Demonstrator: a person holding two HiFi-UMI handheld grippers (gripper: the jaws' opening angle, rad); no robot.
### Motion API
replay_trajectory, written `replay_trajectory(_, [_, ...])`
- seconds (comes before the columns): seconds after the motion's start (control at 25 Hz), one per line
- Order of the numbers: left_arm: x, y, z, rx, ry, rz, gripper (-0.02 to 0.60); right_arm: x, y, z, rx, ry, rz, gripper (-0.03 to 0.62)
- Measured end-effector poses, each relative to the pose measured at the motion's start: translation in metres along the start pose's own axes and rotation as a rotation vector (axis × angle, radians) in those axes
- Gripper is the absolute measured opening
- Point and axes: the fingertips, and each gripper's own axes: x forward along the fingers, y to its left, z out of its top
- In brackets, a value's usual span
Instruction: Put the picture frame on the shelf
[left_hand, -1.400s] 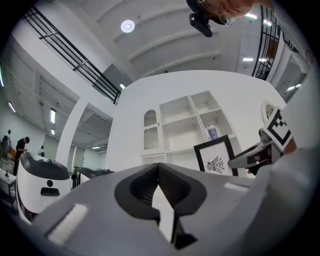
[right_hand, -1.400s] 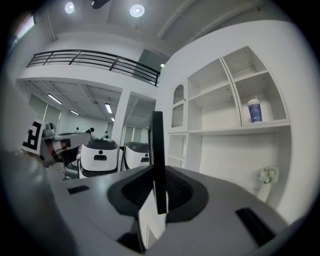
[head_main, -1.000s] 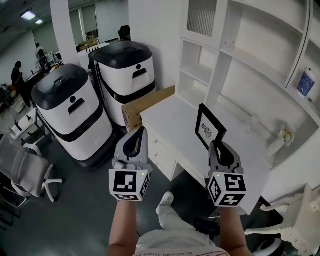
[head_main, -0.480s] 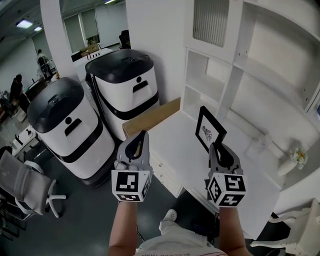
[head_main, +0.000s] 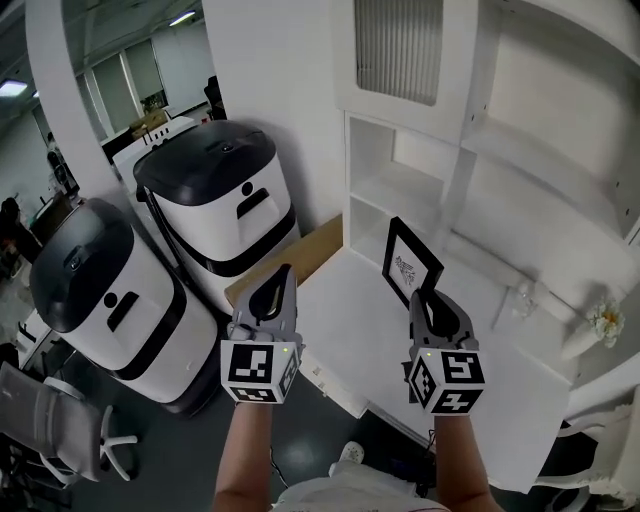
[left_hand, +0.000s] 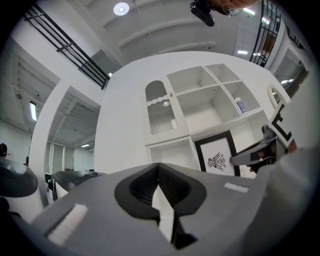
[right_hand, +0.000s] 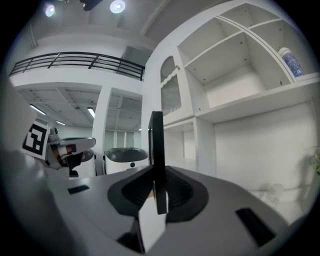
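The picture frame (head_main: 412, 266) is black with a white print and a small dark drawing. It stands upright in my right gripper (head_main: 428, 300), which is shut on its lower edge above the white desk (head_main: 350, 340). In the right gripper view the picture frame (right_hand: 156, 150) shows edge-on between the jaws of the right gripper (right_hand: 157, 186). My left gripper (head_main: 275, 287) hangs off the desk's left edge, shut with nothing in it. From the left gripper (left_hand: 159, 177) view the picture frame (left_hand: 217, 156) shows face-on. The white shelf unit (head_main: 395, 190) rises just behind the frame.
Two white-and-black machines (head_main: 215, 200) (head_main: 95, 300) stand on the floor at left, with a cardboard box (head_main: 290, 262) against the desk. A glass (head_main: 520, 298) and a small flower vase (head_main: 592, 330) stand on the desk at right. A bottle (right_hand: 290, 60) is on an upper shelf.
Both grippers have moved closer to the shelf unit, and the desk now lies under the right one. The frame stays upright in the right gripper. The left stays shut.
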Motion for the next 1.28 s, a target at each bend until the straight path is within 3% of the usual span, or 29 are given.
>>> replay_trajectory(0.36, [0.043,0.006,-0.017,-0.022,0.000,-0.029,0.009,0.032,-0.010,0.004,-0.004,-0.006,-0.020,0.074])
replay_trajectory(0.52, [0.061,0.012,-0.023,0.025,-0.005,-0.059,0.009,0.046,-0.007,0.000,-0.001,-0.002,-0.048,0.074])
replay_trajectory(1.28, [0.213,0.041,-0.037,-0.041,-0.105,-0.421,0.009,0.146,-0.020,0.025,-0.002,0.011,-0.404,0.074])
